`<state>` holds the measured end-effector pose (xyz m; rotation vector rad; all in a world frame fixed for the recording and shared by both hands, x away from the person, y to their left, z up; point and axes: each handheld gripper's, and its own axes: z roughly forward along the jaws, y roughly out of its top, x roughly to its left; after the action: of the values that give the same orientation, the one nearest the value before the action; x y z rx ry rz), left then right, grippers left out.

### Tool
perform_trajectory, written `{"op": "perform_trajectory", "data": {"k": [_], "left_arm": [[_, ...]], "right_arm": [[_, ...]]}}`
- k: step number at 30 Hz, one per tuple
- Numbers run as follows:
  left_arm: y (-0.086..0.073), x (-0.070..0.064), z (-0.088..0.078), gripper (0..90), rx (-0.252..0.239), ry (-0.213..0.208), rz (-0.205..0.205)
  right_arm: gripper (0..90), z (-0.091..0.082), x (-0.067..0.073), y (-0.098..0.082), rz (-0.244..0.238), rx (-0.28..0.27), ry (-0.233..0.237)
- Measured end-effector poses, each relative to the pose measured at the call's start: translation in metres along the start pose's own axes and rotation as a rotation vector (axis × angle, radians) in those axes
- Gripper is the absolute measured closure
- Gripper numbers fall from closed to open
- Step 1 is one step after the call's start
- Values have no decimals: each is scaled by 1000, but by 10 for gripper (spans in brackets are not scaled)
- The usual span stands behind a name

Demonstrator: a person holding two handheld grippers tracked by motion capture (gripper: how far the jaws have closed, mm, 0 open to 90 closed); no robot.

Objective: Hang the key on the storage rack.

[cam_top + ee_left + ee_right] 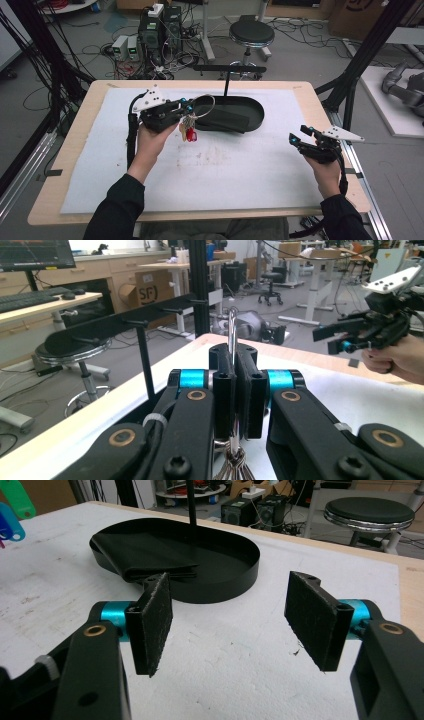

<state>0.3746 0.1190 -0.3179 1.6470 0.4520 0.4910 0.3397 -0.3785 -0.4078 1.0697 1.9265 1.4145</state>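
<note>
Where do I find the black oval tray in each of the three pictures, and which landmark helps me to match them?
High view: the black oval tray lies at the centre, slightly towards the far edge of the table, just right of the left gripper.
Left gripper view: I cannot make out the tray.
Right gripper view: the tray sits at upper centre, beyond the open jaws.
Shared landmark: the thin black stand post.

This was a lab or engineering workshop. Computer towers (161, 31) stood on the concrete floor amid tangled cables (107, 52), beside a round black stool (251, 34). Further back were height-adjustable desks (320, 260), a monitor (35, 254) with a keyboard (25, 299), cardboard boxes (152, 290) and black metal frame posts (370, 47).
</note>
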Motion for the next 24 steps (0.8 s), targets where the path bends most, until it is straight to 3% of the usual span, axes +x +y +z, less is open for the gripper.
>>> {"op": "perform_trajectory", "data": {"k": [18,24], "left_arm": [[11,24,27,862,29,57,-6],[7,33,36,862,40,83,-17]], "right_arm": [[367,1,-1,0,0,0,4],[367,1,-1,0,1,-2,5]]}}
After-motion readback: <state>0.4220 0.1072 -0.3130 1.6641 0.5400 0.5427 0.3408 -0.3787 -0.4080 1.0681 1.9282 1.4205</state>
